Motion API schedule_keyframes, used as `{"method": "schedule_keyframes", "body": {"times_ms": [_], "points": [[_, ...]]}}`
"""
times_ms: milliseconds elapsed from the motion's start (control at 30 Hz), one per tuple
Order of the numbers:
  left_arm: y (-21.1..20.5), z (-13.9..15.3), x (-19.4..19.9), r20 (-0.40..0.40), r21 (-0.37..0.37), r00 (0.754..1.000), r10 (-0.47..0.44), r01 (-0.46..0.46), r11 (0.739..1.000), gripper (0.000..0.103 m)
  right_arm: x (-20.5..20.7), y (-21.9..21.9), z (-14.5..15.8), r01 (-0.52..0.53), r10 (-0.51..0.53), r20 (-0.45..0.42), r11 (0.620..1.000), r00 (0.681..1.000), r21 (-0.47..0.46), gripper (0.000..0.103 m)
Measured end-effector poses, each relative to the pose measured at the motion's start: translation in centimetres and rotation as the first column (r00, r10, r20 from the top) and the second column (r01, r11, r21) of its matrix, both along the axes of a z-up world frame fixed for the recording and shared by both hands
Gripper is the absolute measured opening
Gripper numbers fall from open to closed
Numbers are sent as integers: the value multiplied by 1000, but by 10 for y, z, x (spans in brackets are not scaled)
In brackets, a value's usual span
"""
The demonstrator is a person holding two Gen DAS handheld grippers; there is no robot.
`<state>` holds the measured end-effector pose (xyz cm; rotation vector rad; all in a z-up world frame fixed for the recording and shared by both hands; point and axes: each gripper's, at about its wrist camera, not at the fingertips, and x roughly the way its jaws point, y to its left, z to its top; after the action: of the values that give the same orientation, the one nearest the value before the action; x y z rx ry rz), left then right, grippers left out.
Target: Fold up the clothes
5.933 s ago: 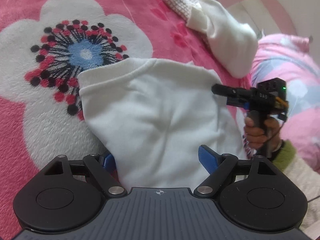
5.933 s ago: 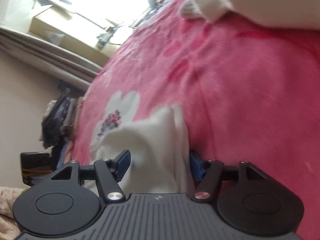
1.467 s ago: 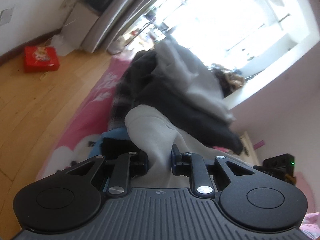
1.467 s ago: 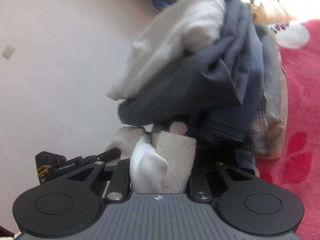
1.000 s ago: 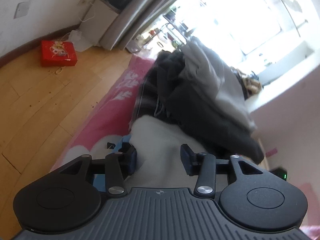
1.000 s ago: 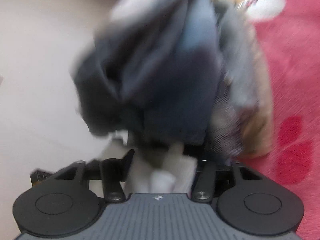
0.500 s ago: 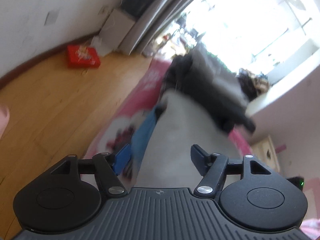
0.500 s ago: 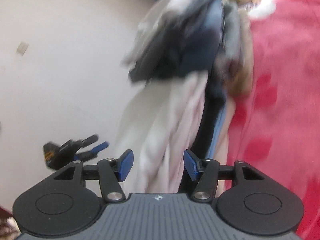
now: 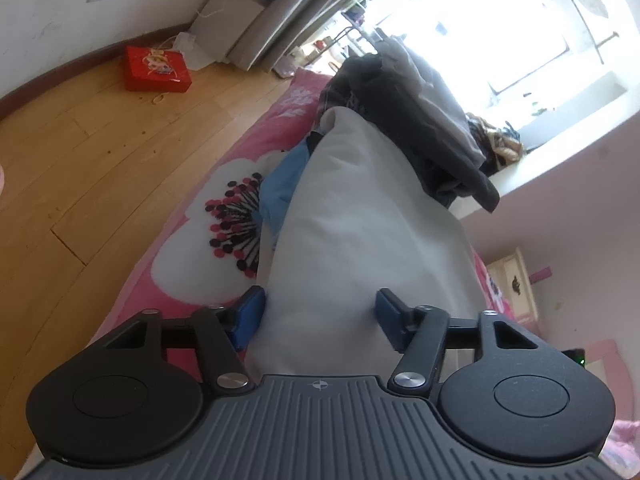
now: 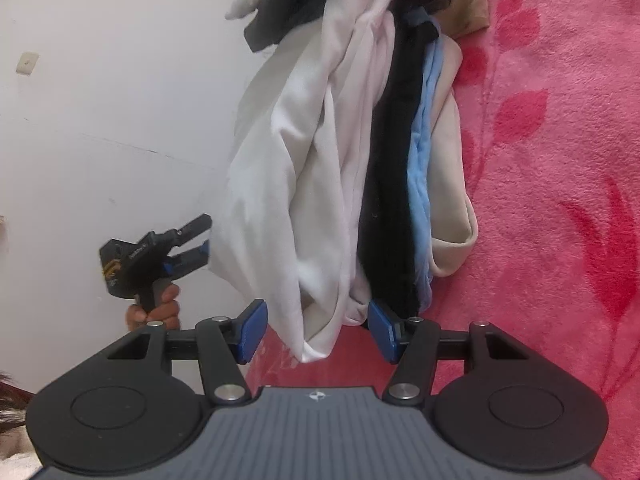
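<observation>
So both grippers are pulled back from the stack here. The left gripper has its fingers spread either side of the white garment, which lies folded on the pink flowered blanket on the bed, butted up against the heap of dark clothes toward the window. Its fingers have just been closing in a little, but the pads aren't biting the cloth, so I'd call it let go.

Right gripper is the same deal: fingers apart, the white fabric's edge sitting loose between them, with a black piece and a light blue one layered just beside it. My guess is the folded stuff gets parked next to the unfolded heap to keep the middle of the blanket free for the next item.
</observation>
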<state>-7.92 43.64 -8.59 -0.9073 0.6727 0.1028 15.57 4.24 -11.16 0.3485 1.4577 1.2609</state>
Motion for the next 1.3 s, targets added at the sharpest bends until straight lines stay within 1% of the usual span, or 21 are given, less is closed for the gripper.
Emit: {"method": "schedule_keyframes", "body": {"times_ms": [100, 200, 267, 300, 333, 400, 433, 467, 533, 567, 667, 767, 833, 933, 1000, 1033, 1100, 1133, 1167, 1233, 1300], "points": [[1, 0, -6, 15, -14, 1000, 4, -3, 1000, 54, -5, 9, -3, -1, 2, 20, 1000, 1000, -31, 56], [-1, 2, -9, 23, -4, 1000, -6, 6, 1000, 53, -6, 18, -7, 1, 1, 26, 999, 1000, -45, 53], [-4, 4, -8, 15, 21, 1000, -11, 10, 1000, 51, -6, 22, -8, 0, 0, 9, 1000, 1000, -22, 46], [-5, 5, -7, 10, 36, 1000, -12, 12, 999, 49, -8, 24, -6, -2, 2, 18, 1000, 1000, -15, 39], [-7, 5, -7, 7, 47, 1000, -10, 10, 999, 46, -9, 28, -4, -5, 6, 36, 1000, 999, -12, 35], [-10, 6, -8, 6, 60, 1000, 2, -3, 998, 38, -11, 33, -1, -6, 7, 65, 1000, 998, -12, 17], [-10, 6, -10, 10, 48, 1000, 12, -12, 999, 31, -11, 35, 1, -2, 3, 72, 1000, 997, -13, 16], [-9, 7, -11, 16, 29, 1000, 22, -22, 999, 27, -10, 37, 5, -6, 6, 77, 1000, 997, -7, 14], [-7, 11, -13, 28, -8, 999, 32, -32, 999, 23, -8, 38, 14, -19, 17, 88, 1000, 996, 15, 13], [-6, 13, -14, 42, -44, 998, 36, -34, 998, 22, -7, 37, 20, -24, 21, 92, 999, 995, 26, 13], [-5, 21, -15, 74, -106, 997, 35, -27, 994, 22, -1, 35, 40, -38, 32, 108, 998, 994, 55, 13], [-8, 21, -15, 78, -161, 996, 41, -28, 987, 22, 6, 33, 57, -49, 40, 125, 996, 991, 72, 13], [-8, 18, -17, 79, -200, 996, 52, -35, 979, 22, 9, 31, 62, -57, 46, 129, 996, 991, 76, 13], [-7, 18, -17, 89, -237, 994, 67, -44, 971, 21, 13, 28, 61, -48, 39, 105, 995, 994, 84, 13], [-8, 19, -17, 92, -239, 994, 65, -41, 970, 21, 14, 26, 58, -52, 43, 98, 995, 994, 87, 13], [-10, 19, -18, 88, -225, 994, 57, -36, 974, 22, 14, 24, 55, -58, 50, 103, 995, 993, 84, 13], [-14, 13, -20, 61, -187, 997, 43, -31, 982, 22, 13, 23, 43, -67, 60, 105, 996, 993, 60, 13], [-16, 8, -20, 44, -146, 999, 30, -24, 989, 25, 13, 22, 37, -71, 66, 105, 996, 992, 45, 13], [-18, 2, -19, 26, -108, 1000, 17, -14, 994, 30, 12, 24, 27, -70, 67, 111, 997, 992, 18, 14], [-18, -8, -20, -2, -106, 1000, 20, -20, 994, 35, 8, 28, 7, -62, 67, 123, 997, 990, -40, 18], [-16, -4, -26, 7, -97, 1000, 23, -22, 995, 37, 7, 26, 0, -65, 74, 146, 996, 986, -69, 24]]}}
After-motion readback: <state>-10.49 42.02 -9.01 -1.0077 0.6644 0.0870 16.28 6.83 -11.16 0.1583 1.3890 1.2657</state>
